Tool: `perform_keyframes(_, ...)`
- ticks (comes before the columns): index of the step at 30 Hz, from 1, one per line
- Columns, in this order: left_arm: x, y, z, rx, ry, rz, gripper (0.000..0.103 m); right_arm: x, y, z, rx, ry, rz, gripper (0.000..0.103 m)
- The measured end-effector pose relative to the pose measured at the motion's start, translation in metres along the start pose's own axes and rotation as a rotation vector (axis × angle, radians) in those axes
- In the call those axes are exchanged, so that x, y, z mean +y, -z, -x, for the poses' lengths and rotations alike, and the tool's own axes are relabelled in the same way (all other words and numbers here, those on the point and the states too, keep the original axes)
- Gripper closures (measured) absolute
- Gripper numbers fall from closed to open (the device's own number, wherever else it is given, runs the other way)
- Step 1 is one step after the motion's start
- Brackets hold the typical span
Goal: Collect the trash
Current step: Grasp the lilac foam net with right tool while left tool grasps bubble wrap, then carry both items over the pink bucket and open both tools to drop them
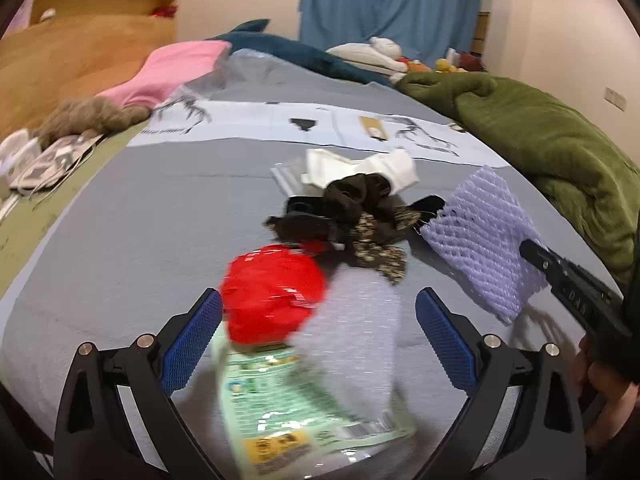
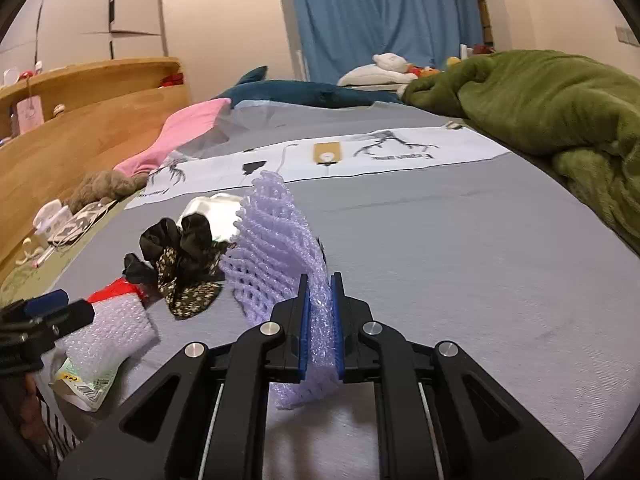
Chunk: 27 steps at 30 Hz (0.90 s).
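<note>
A pile of trash lies on the grey bedspread (image 1: 120, 240). My left gripper (image 1: 320, 320) stands open just above it, blue pads wide apart. Between the pads lie a crumpled red wrapper (image 1: 272, 300), a piece of bubble wrap (image 1: 360, 320) and a green printed packet (image 1: 288, 400); the pads touch none of them. My right gripper (image 2: 320, 304) is shut on a purple foam net (image 2: 276, 248), which stands up from its pads. In the left wrist view the foam net (image 1: 480, 248) hangs at the right, with a right gripper finger (image 1: 560, 276) on its edge.
Dark fabric scrunchies (image 1: 352, 216) and white crumpled paper (image 1: 360, 168) lie just beyond the red wrapper. A green blanket (image 2: 540, 100) is bunched at the right. A pink cloth (image 2: 188, 128), a blue plush (image 2: 304, 94) and a wooden headboard (image 2: 80, 128) are at the left and back.
</note>
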State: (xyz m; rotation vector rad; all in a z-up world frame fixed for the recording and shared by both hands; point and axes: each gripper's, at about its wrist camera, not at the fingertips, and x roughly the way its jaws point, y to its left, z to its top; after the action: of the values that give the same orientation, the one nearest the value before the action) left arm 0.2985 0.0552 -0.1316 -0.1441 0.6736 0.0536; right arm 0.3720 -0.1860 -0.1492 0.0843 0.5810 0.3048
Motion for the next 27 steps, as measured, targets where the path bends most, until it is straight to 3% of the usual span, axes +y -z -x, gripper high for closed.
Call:
perform_keyframes(4, -0.012, 0.005, -0.001, -0.018, 0.018, -0.036, 0.027, -0.01, -0.002, 0.011, -0.019, 0.016, -0.014, 0.093)
perform_keyframes(7, -0.012, 0.01, -0.002, -0.05, 0.029, -0.046, 0.033, -0.016, -0.005, 0.017, -0.027, 0.018, -0.03, 0.093)
perform_keyframes(10, -0.014, 0.017, -0.006, -0.066, 0.015, -0.08, 0.048, -0.018, -0.005, 0.024, -0.032, 0.022, -0.033, 0.093)
perform_keyframes(14, -0.016, 0.026, -0.008, -0.097, -0.004, -0.114, 0.06, -0.018, -0.005, 0.028, -0.032, 0.022, -0.033, 0.093)
perform_keyframes(16, -0.02, 0.03, -0.009, -0.108, -0.025, -0.151, 0.084, -0.016, -0.005, 0.03, -0.03, 0.022, -0.028, 0.093)
perform_keyframes(17, -0.021, 0.03, -0.01, -0.106, -0.025, -0.161, 0.088, -0.015, -0.004, 0.03, -0.029, 0.023, -0.023, 0.093)
perform_keyframes(22, -0.024, 0.024, 0.008, -0.144, 0.0, -0.163, 0.092, -0.01, -0.008, 0.037, -0.034, 0.016, -0.014, 0.093)
perform_keyframes(27, -0.016, 0.009, 0.031, -0.187, 0.033, -0.104, 0.092, 0.004, -0.019, 0.061, -0.076, -0.001, 0.008, 0.093)
